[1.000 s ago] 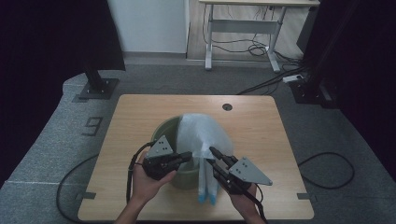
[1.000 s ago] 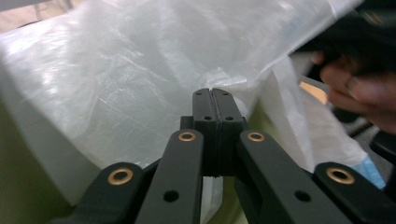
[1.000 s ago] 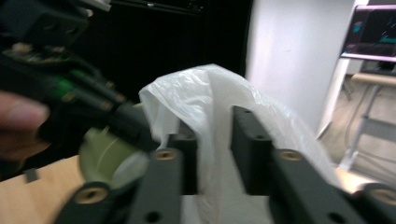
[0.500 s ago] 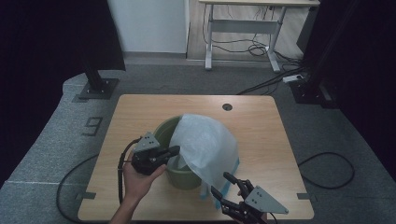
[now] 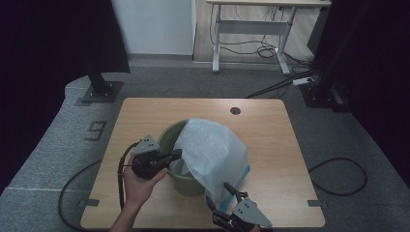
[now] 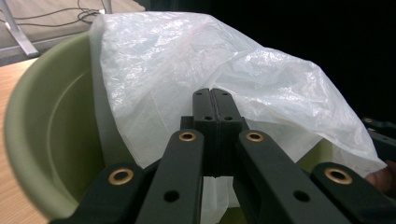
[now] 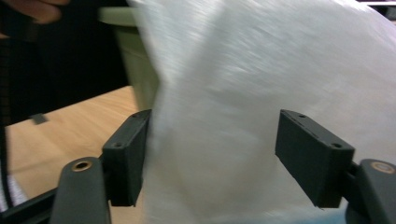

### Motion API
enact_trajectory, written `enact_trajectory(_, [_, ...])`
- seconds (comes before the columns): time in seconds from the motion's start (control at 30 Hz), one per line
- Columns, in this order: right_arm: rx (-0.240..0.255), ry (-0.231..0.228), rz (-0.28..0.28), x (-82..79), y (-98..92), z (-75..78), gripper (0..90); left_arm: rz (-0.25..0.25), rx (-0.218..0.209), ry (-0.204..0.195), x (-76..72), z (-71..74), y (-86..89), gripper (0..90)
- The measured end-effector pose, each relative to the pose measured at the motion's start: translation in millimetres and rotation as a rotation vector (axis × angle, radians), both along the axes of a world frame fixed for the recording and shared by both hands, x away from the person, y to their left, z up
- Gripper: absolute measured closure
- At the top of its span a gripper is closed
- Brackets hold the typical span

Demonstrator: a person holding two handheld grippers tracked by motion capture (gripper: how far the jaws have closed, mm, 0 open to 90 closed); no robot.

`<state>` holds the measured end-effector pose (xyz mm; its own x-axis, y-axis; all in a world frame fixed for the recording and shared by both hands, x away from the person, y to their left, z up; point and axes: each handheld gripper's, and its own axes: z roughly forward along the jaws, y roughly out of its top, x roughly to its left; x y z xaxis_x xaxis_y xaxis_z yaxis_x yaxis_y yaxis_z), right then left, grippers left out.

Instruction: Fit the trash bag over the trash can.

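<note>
A pale green bucket [image 5: 166,137] stands on the wooden table [image 5: 275,140]. A white translucent plastic bag [image 5: 212,150] is draped over its right half and hangs down its near side. My left gripper [image 5: 177,154] is at the bucket's left rim, shut on the bag's edge; in the left gripper view the jaws [image 6: 215,105] meet flat with the bag [image 6: 177,60] behind them. My right gripper [image 5: 217,193] is low at the table's near edge. Its jaws have just been opening and stand wide, with the blurred bag [image 7: 233,93] in front of them and no pad pressing on it.
The bucket [image 6: 37,135] looks hollow inside apart from the bag. A small round hole [image 5: 235,110] sits in the table's far side. Cables trail off the table's left and right onto the grey floor. A desk frame [image 5: 251,29] stands behind.
The right gripper let go of the bag, opened, and dropped toward the table's near edge. The bag spread out wide over the bucket. The left hand shifted slightly left, still shut.
</note>
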<state>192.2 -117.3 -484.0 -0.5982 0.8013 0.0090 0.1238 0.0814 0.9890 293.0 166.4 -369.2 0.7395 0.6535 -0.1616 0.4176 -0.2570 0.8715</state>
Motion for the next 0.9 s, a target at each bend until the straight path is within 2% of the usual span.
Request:
enact_trajectory(0.2, [-0.005,0.027,-0.077,7.9,-9.1,-8.0,37.4,0.008,-0.007,-0.009,0.4,0.5,5.2,90.0])
enact_trajectory(0.3, [-0.003,0.016,-0.102,11.6,-13.9,-6.7,48.8,0.008,-0.003,-0.007,-0.1,0.4,7.1,90.0])
enact_trajectory(0.37, [0.003,0.011,-0.105,14.4,-18.4,-4.2,60.9,0.006,-0.006,-0.005,-0.4,0.1,9.2,90.0])
enact_trajectory(0.53, [0.022,-0.038,-0.166,16.5,-28.5,7.8,78.1,-0.003,-0.009,-0.004,-2.7,-0.4,13.3,90.0])
enact_trajectory(0.7, [0.047,-0.123,-0.247,20.1,-39.1,27.5,85.8,-0.002,0.003,0.004,-6.4,-5.1,19.6,90.0])
enact_trajectory(0.9, [0.031,-0.217,-0.186,28.3,-31.5,57.1,88.8,-0.013,0.011,0.016,-10.2,-6.8,27.6,88.6])
